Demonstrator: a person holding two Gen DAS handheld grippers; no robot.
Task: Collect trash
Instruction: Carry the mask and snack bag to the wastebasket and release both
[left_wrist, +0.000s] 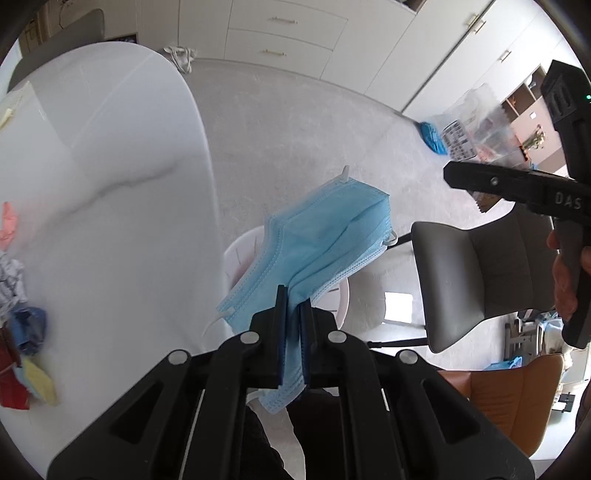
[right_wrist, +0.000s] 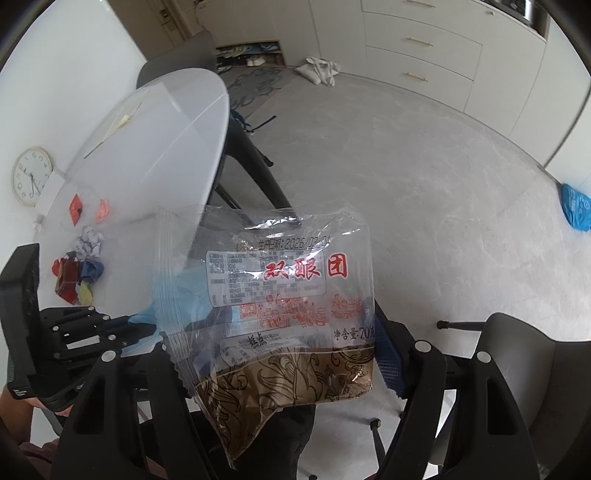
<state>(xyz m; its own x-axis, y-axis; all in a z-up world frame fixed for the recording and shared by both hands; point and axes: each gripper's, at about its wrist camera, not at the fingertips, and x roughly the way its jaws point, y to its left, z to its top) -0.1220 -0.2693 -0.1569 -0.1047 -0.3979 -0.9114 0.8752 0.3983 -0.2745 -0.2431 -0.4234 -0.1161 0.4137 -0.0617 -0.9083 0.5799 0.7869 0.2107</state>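
Left tongs (left_wrist: 291, 306) pinch a blue face mask (left_wrist: 317, 236) above the white bin (left_wrist: 240, 254); right tongs (right_wrist: 280, 369) clamp a clear snack wrapper (right_wrist: 280, 295). Released early, either limp, light piece could drift past the bin beneath the left tongs to the floor

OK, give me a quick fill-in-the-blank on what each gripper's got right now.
1. The left gripper is shut on a blue ____.
2. The right gripper holds a clear snack ____ with red print.
3. Below the mask stands a white ____.
4. More scraps lie on the white ____.

Missing: mask; wrapper; bin; table
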